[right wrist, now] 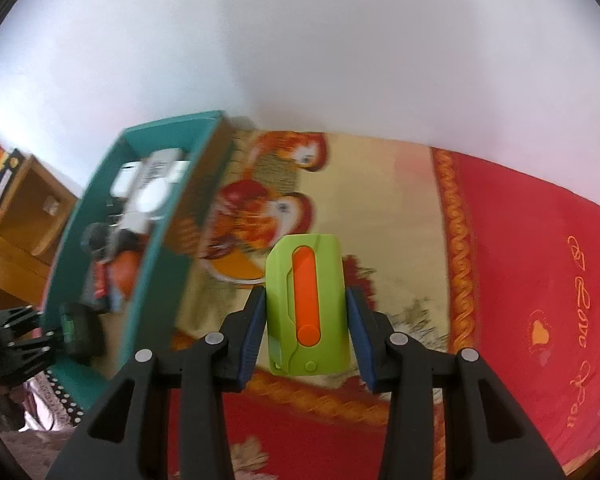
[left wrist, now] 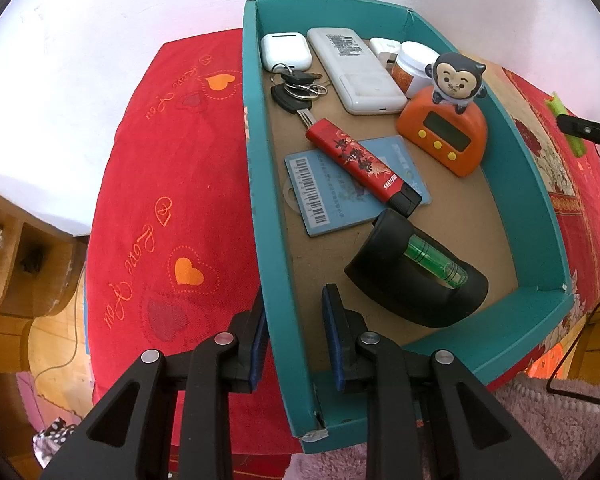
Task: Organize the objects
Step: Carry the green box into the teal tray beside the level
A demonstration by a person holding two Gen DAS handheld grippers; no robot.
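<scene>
An open teal box (left wrist: 540, 208) lies on the bed. Inside it are a white earbud case (left wrist: 286, 50), a white remote (left wrist: 356, 72), keys (left wrist: 296, 90), a red lighter (left wrist: 360, 162) on a blue card (left wrist: 340, 204), an orange monkey timer (left wrist: 444, 128) and a black holder with a green vial (left wrist: 416, 276). My left gripper (left wrist: 295, 296) is shut on the box's near left wall, one finger outside and one inside. My right gripper (right wrist: 305, 292) is shut on a lime-green case with an orange slider (right wrist: 306, 300), held above the bedspread to the right of the box (right wrist: 156, 248).
A red heart-print pillow (left wrist: 172, 208) lies against the box's left side. Wooden furniture (left wrist: 16, 264) stands at the far left. A patterned bedspread (right wrist: 400, 240) and a red cover (right wrist: 540, 280) lie under the right gripper. A pink fuzzy blanket (left wrist: 560, 420) and a black cable (left wrist: 556, 388) are near the box's front.
</scene>
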